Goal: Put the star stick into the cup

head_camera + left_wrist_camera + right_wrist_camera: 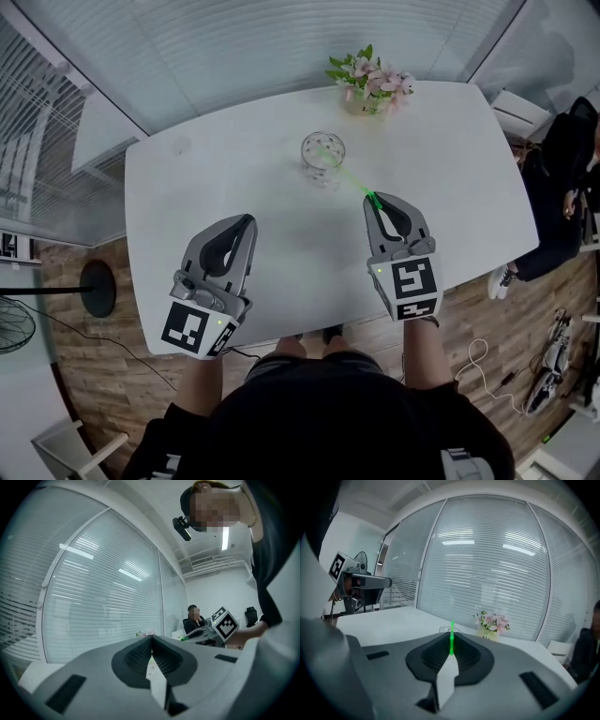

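One star stick [349, 176], clamped by right gripper [373, 200]

The head view looks steeply down on the table [281, 206]; both gripper views skim low toward the far blinds [497, 564], sharing the flowers [370, 84].

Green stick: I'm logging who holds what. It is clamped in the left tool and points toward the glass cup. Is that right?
No. The stick is clamped in the right tool; the left tool is shut on nothing. It does point toward the cup. The head view and the right gripper view show it.
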{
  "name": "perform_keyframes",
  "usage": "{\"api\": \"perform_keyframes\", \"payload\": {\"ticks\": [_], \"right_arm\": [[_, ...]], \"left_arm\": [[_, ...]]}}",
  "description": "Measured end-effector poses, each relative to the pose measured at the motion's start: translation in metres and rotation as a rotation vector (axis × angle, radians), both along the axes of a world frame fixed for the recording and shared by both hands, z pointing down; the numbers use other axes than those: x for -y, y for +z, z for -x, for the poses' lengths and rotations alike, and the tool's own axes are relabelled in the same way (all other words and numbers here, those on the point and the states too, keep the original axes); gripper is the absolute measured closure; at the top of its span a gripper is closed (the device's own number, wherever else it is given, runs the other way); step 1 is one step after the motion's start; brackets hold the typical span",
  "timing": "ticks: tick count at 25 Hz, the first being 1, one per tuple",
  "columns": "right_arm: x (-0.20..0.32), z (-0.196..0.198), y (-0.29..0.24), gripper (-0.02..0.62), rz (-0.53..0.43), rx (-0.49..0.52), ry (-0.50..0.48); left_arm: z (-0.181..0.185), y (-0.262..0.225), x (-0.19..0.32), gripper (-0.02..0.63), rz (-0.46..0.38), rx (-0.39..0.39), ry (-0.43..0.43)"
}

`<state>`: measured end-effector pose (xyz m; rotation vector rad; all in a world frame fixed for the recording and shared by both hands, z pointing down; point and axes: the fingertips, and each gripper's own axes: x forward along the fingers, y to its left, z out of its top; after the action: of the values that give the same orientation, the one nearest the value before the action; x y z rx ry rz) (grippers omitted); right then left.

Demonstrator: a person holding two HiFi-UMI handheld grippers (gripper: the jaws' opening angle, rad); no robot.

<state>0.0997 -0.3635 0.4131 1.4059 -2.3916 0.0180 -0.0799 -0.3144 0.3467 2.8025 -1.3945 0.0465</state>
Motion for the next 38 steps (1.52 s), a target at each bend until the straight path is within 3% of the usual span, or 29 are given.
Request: {"api": "perform_keyframes", "payload": {"ticks": [12,33,38], "right_arm": [[0.014,0.015,0.010,0.572,0.024,-0.073,-0.019],[0.024,0.018,0.015,0.566,0.005,-0.083,-0.010],[0.019,0.017,0.014,0.507,-0.012,-0.060,-0.007]], "left_arm": [[0.011,0.003,0.005,0.592,0.009,0.000,-0.005],[0.008,0.005,0.008,0.592,0.014,0.000,-0.001],[0.007,0.003,0.006,0.592,0.011,0.002,0.004]]}}
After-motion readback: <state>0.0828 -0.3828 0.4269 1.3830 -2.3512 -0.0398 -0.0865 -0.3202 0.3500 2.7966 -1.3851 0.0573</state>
